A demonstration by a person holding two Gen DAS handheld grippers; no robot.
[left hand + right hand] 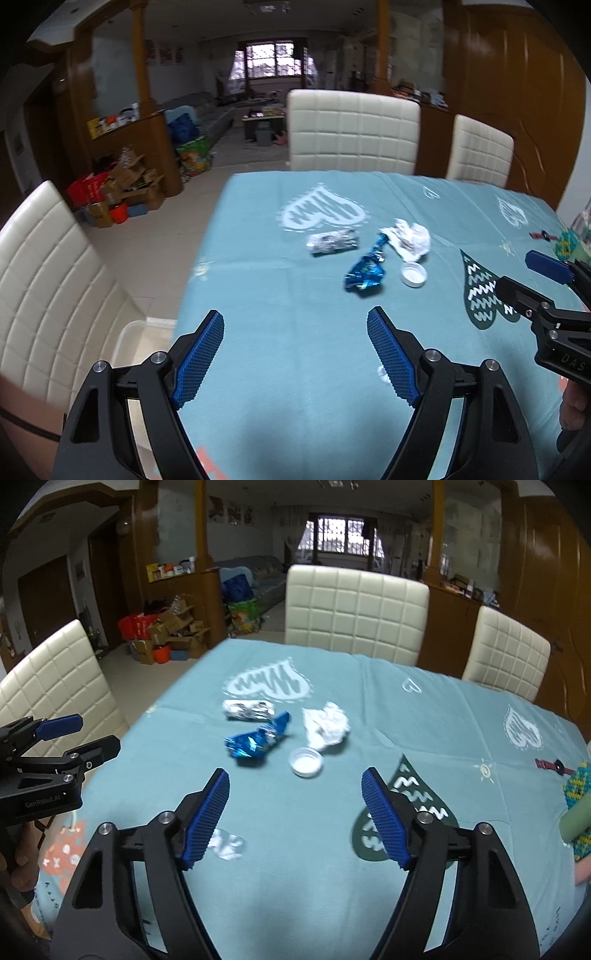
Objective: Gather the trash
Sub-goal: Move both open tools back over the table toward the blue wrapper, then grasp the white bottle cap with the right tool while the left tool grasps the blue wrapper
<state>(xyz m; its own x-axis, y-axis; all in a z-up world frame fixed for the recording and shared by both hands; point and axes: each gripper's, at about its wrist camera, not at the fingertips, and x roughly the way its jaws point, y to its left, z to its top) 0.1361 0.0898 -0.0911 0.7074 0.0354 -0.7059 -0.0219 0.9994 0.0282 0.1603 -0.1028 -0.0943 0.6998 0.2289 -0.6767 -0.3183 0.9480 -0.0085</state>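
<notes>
- Dining area open to a living room; window (341,535) on the far wall, wooden columns and panelled cabinets at the sides.
- Table under a light-blue tablecloth (295,369) printed with white hearts and a dark green heart (406,805).
- Cream quilted chairs: one at the far edge (356,613), one at far right (506,653), one at the left (48,284).
- Cardboard boxes (173,631) and a red bag piled on the floor at far left.
- Trash sits clustered mid-table, ahead of both grippers:
  - silver foil wrapper (332,242), farthest and leftmost
  - blue foil wrapper (365,273), just near-right of the silver one
  - crumpled white tissue (410,238) right of the blue wrapper, close to or touching its tip
  - white bottle cap (413,274), open side up, just near of the tissue
  - small white scrap (227,843) lying apart, close to the near edge, partly behind the right gripper's left finger
- Left gripper (295,354): jaws spread wide, nothing between them, tilted down over bare cloth, near of the pile.
- Right gripper (295,818): jaws apart, nothing gripped, also short of the pile; the cap is the nearest item ahead.
- Each gripper shows at the edge of the other's view, side by side; a hand (572,410) is on the right one's handle.
- Far right table edge: a small dark red object (550,766) and a blue-yellow knitted item (578,786), both partly cut off.
</notes>
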